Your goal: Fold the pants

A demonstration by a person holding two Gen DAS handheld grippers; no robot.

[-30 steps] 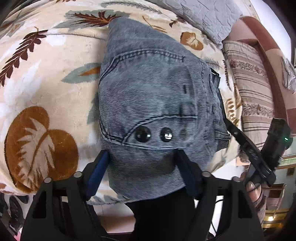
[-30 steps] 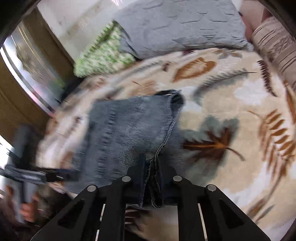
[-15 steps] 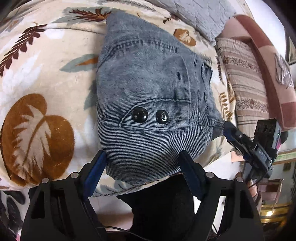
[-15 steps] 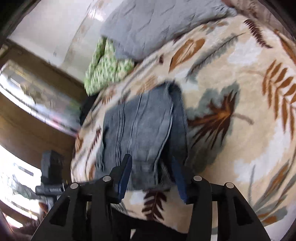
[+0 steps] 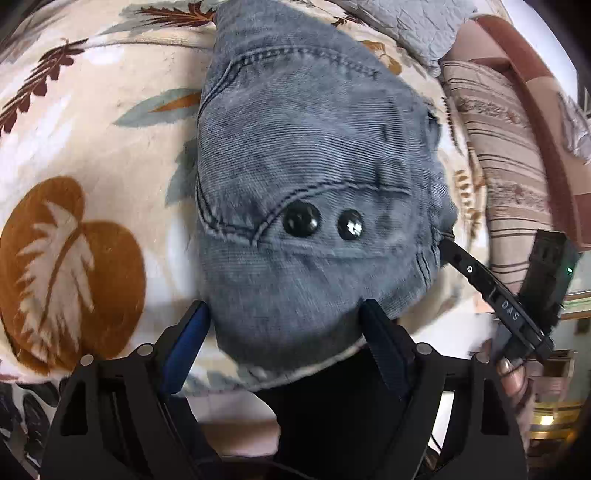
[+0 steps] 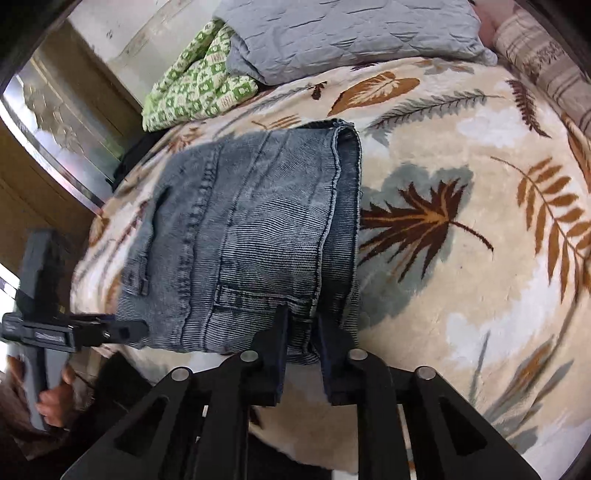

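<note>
The folded pants [image 5: 314,192] lie on a bed's leaf-patterned blanket [image 5: 92,129], near its front edge. Only the left wrist view shows their two black buttons [image 5: 301,220]. The left tool [image 5: 286,332] points steeply down, its blue pads apart astride the near hem. Only the right wrist view shows a green patterned cloth [image 6: 195,88] beside a grey pillow [image 6: 351,33]. The right tool [image 6: 301,328] tilts down, its jaws closing on the pants' stacked edge.
</note>
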